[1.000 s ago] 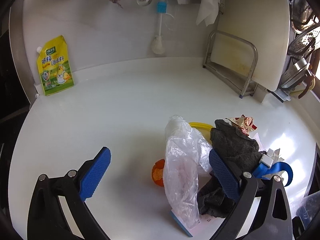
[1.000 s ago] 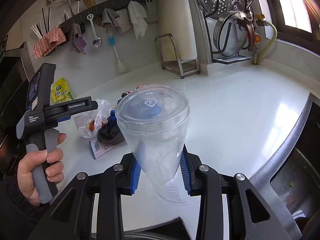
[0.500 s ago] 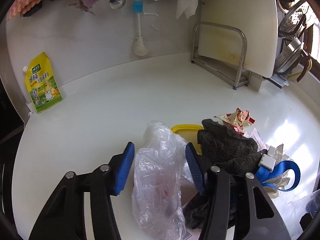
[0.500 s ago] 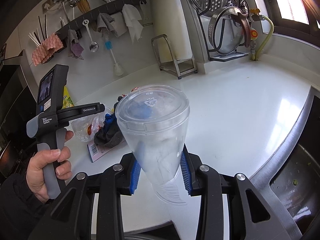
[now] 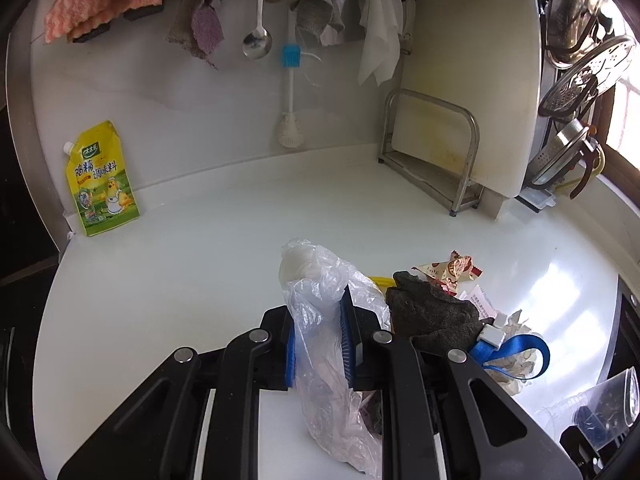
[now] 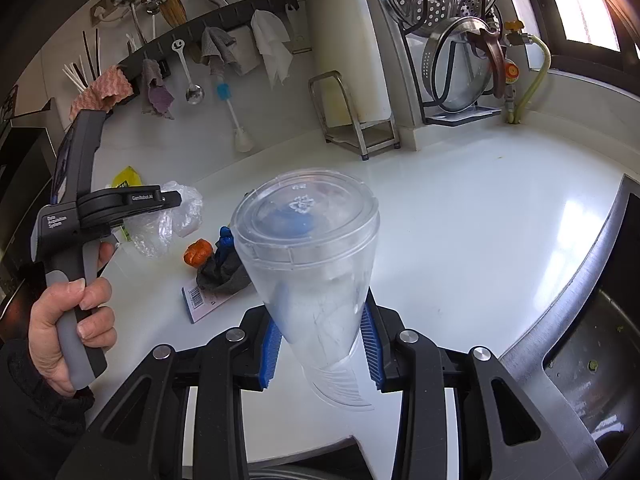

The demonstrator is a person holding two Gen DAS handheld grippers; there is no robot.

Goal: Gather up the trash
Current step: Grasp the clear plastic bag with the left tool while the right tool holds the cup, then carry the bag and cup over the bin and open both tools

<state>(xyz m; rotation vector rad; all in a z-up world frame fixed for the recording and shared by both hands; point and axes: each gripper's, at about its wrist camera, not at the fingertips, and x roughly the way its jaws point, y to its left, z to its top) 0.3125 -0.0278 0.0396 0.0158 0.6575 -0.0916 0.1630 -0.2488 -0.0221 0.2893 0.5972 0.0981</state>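
Observation:
My left gripper (image 5: pixel 319 344) is shut on a clear crumpled plastic bag (image 5: pixel 328 320) and holds it above the white counter (image 5: pixel 200 264); the bag also shows in the right wrist view (image 6: pixel 176 216). My right gripper (image 6: pixel 320 350) is shut on a clear plastic cup (image 6: pixel 312 256), held upside down over the counter's front edge. More trash lies beside the bag: a dark grey cloth (image 5: pixel 432 312), a snack wrapper (image 5: pixel 448 270), a blue strap (image 5: pixel 516 350), crumpled paper, and an orange peel (image 6: pixel 197 253).
A yellow seasoning pouch (image 5: pixel 100 180) leans on the back wall at left. A cutting board in a metal rack (image 5: pixel 440 160) stands at the back right. Utensils and cloths hang above. A steel sink (image 6: pixel 592 360) lies at the right.
My left gripper closed on the plastic bag and lifted it off the orange peel. The right gripper kept hold of the cup with little movement.

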